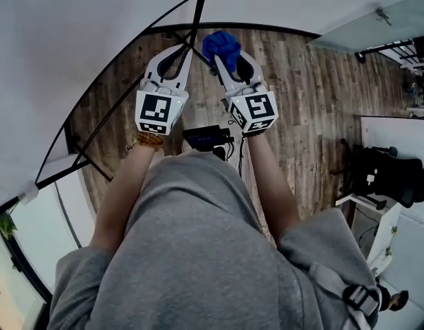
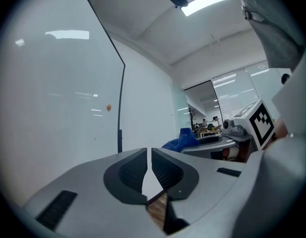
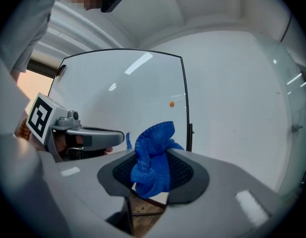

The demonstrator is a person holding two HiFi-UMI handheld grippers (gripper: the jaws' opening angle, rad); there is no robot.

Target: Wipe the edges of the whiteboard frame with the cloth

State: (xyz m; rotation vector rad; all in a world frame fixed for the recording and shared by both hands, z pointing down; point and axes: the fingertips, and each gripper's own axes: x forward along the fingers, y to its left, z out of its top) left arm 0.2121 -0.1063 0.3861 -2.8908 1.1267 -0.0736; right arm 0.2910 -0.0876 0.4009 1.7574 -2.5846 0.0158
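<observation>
Centre of the head view: left gripper (image 1: 186, 49) drawn nearly closed, gripping nothing. Just right of it, right gripper (image 1: 222, 55) clamped on a bunched blue cloth (image 1: 221, 45) poking past the tips. Beyond, at upper left, whiteboard (image 3: 118, 88) with black frame edge (image 3: 185, 93); wooden floor (image 1: 301, 115) at right.

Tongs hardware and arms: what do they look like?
Left tongs and right tongs: light grey shells, dark ribbed pads, each carrying a white cube with black square markers. Beaded bracelet on the left wrist; grey short sleeves.
</observation>
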